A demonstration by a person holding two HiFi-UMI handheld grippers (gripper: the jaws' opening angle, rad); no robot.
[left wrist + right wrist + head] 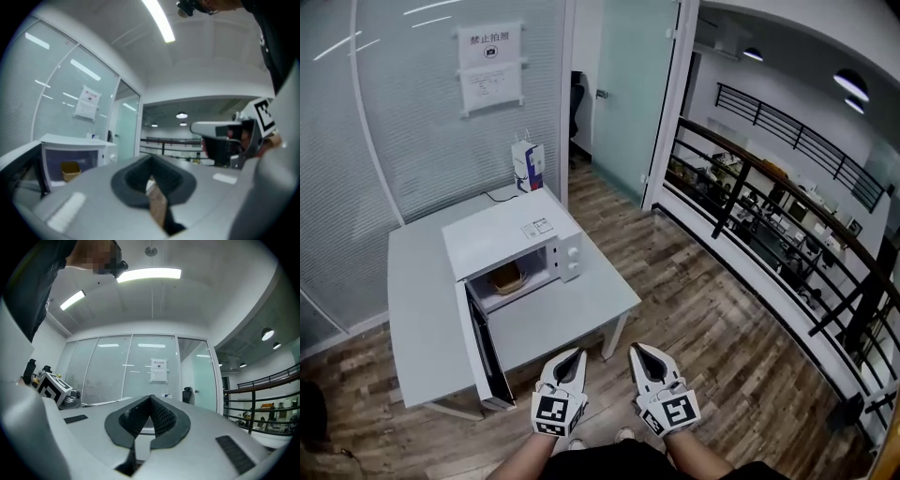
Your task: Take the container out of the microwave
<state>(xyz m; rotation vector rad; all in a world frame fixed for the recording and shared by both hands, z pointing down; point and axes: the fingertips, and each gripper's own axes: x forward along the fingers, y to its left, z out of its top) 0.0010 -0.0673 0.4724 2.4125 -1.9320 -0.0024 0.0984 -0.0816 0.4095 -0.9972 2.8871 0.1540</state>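
Looking down, the head view showed a boxy white microwave (502, 234) on a smooth grey worktop (572, 309), its door (487, 352) open and a tan container (506, 278) inside. The left gripper view showed the left tongs (151, 160) pressed together, ribbed pads empty. The right gripper view showed the right tongs (151, 398) pressed together too.

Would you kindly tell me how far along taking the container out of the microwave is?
Done: the microwave door hangs open. In hand: nothing; the left hand-held gripper and right hand-held gripper are both shut and empty, short of the table. Left: the container sits inside the microwave; it must be reached, gripped and brought out.
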